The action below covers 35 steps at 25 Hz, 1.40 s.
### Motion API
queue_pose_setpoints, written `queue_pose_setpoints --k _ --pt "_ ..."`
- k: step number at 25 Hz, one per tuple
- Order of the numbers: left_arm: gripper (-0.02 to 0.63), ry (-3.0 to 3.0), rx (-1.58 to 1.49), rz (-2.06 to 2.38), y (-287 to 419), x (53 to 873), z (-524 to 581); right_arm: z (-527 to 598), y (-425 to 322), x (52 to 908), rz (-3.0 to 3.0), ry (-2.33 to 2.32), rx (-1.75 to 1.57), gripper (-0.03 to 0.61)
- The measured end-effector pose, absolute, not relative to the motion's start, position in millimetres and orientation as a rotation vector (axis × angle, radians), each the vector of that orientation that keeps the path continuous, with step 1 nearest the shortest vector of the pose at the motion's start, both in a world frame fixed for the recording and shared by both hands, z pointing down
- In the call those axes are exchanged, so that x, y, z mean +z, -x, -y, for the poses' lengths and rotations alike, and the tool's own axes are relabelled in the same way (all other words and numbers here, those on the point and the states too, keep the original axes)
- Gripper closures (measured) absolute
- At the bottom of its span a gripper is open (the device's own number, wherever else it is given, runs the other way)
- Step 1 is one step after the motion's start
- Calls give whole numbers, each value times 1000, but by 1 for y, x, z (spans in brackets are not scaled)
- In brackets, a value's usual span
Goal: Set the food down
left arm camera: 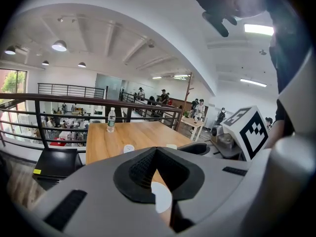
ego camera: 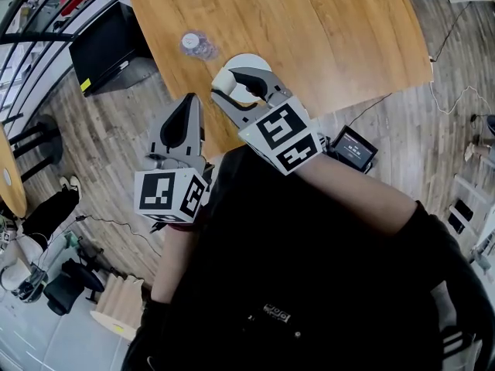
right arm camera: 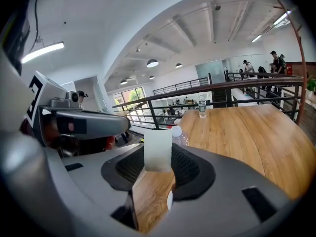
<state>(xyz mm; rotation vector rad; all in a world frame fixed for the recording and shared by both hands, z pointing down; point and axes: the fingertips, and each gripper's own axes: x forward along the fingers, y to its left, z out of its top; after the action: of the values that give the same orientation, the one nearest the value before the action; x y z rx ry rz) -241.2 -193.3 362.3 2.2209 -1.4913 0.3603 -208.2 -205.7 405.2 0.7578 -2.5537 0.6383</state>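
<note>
While right gripper (right arm camera: 158, 169) jaws clamp a pale rectangular food block (right arm camera: 158, 148), left gripper (left arm camera: 156, 155) jaws together

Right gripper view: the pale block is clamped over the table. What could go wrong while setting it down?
1. The white plate sits near the edge of the table and is mostly hidden under the right hand-held gripper in the head view. The pale food block could land off it.
2. The water bottle stands close beside the plate, so that hand-held gripper could knock it over while lowering.
</note>
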Motion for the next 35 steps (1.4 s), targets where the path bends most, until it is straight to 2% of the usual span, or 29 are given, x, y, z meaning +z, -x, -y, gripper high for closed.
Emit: queue_pose_setpoints --k 35 --pt "609 -2141 457 1471 240 384 205 206 197 582 2193 -650 642 408"
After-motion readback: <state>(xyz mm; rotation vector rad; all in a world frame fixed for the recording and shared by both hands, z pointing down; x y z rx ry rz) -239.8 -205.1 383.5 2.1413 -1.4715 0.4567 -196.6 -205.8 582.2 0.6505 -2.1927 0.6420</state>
